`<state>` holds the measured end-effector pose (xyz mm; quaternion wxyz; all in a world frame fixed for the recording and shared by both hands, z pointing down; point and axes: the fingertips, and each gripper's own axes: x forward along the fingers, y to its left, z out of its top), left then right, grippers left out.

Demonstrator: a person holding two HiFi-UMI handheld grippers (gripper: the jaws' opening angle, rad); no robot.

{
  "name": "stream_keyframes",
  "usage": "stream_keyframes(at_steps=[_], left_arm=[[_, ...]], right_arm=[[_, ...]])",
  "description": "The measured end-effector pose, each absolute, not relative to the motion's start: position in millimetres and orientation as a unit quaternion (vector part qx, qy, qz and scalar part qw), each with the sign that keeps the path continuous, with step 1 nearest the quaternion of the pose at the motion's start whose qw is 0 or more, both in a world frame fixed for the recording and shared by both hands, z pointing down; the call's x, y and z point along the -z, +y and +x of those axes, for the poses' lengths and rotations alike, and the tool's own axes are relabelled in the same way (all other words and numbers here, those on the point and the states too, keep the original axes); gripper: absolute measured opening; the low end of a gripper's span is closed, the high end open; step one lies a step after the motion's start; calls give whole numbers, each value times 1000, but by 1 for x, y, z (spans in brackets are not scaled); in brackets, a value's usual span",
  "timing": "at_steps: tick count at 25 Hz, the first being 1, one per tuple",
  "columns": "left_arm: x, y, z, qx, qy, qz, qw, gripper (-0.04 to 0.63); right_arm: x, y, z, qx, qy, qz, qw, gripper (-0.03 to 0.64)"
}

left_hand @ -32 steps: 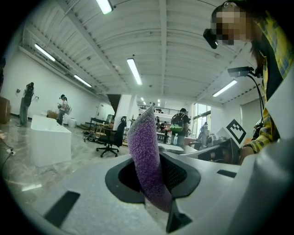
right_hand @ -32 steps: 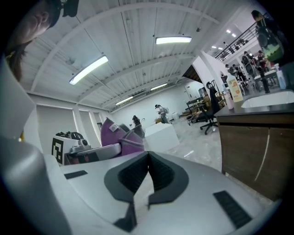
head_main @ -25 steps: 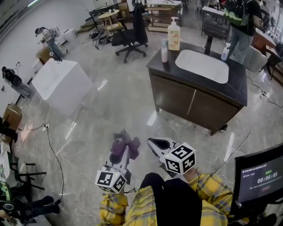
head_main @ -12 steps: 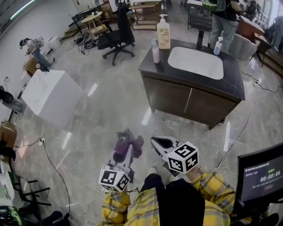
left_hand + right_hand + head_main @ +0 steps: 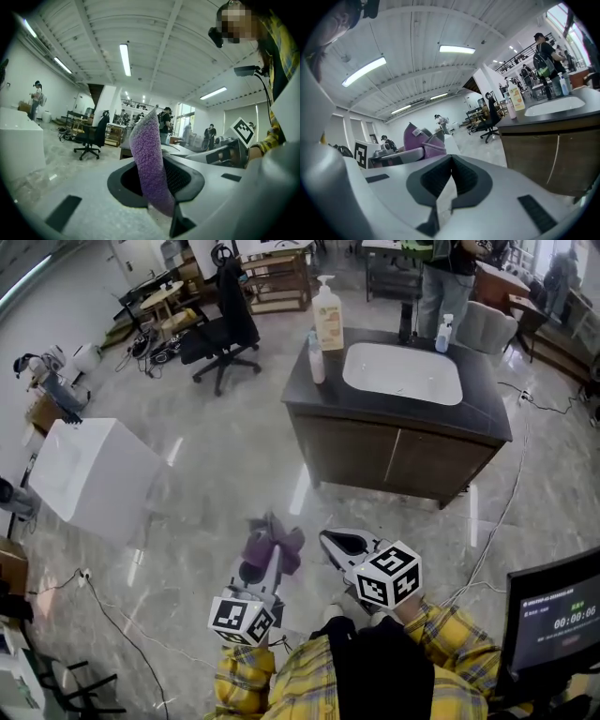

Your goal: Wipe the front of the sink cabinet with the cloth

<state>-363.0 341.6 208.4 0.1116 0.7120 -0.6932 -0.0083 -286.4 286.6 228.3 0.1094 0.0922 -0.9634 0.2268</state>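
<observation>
The left gripper (image 5: 266, 563) pinches a fuzzy purple cloth (image 5: 272, 542); the right gripper (image 5: 330, 542) is closed, empty. The dark wooden sink cabinet (image 5: 375, 457) stands well apart.

Floor (image 5: 234, 465): glossy grey stone, streaked with light reflections; cables (image 5: 503, 507) trail across it. A black office chair (image 5: 220, 306) stands near a round wooden table (image 5: 159, 301) and wooden shelving (image 5: 278, 277). A white block (image 5: 89, 479) sits well apart. Ceiling (image 5: 93, 23): white, ribbed, strip lights (image 5: 124, 58) lit.

Purple cloth (image 5: 270, 545), brown cabinet (image 5: 375, 457), yellow plaid sleeve (image 5: 452, 651)
</observation>
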Motion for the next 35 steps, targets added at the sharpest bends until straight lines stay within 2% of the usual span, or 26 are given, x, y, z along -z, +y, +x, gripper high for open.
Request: stream_keyframes(at_steps=[10,23,35], left_arm=[[-218,329,-402,3,-659,743,116,75],[-241,293,-405,-9,-628,767,128,75],[-242,234,-416,-14,-633,764,120,75]], right_arm=[[-233,278,-314,-229,-957,146,102,5],[-256,250,-304,-243,-942,206,102,5],[-265,201,-321,-248,-942,198,106,5]])
